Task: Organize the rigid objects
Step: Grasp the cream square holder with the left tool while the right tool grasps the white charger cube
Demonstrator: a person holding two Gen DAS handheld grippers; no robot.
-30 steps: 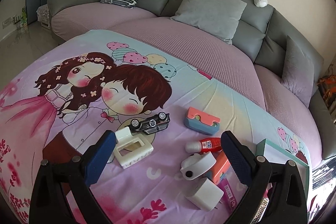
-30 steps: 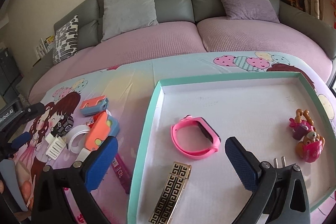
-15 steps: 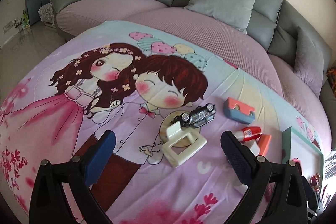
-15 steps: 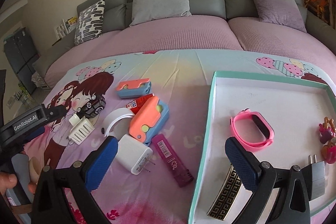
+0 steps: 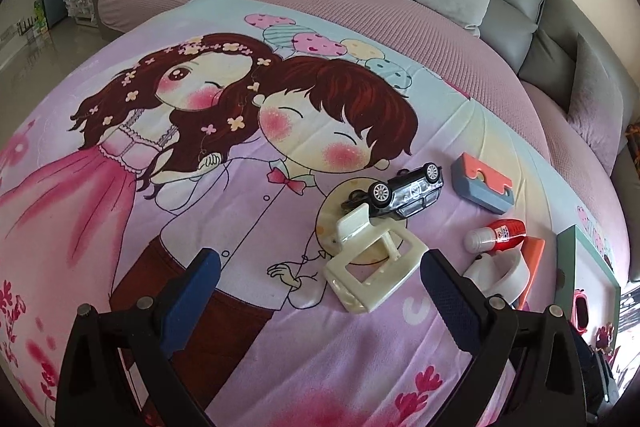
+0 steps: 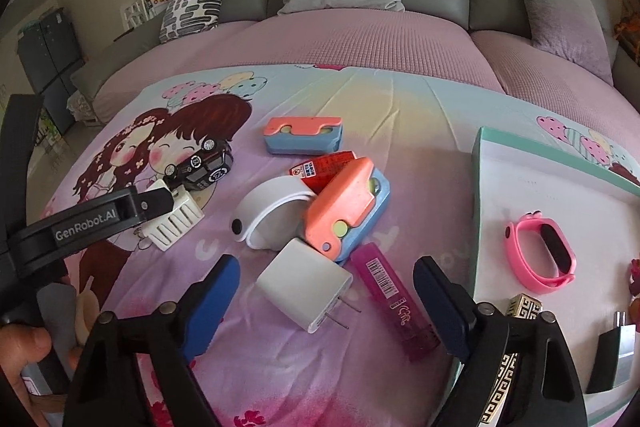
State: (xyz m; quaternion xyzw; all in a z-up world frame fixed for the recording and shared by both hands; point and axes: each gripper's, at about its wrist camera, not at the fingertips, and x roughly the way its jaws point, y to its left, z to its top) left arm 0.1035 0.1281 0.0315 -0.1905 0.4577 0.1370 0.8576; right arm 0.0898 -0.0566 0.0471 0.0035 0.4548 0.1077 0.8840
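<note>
Both views have swung left off the tray (image 6: pixel 478 167). The right tool (image 6: pixel 326 285) hangs released over the white charger (image 6: pixel 306 285), lower centre; the left tool (image 5: pixel 318 277), also released, nears the cream holder (image 5: pixel 374 269).

**Cartoon sheet carrying the clutter**

A cartoon bedsheet (image 6: pixel 360 99) is covering the surface. Lying on it ahead of the right claw: a white charger (image 6: pixel 306 287), magenta case (image 6: pixel 394 301), white band (image 6: pixel 266 211), toy car (image 6: pixel 204 163), and tray (image 6: pixel 478 187) to the right.
</note>
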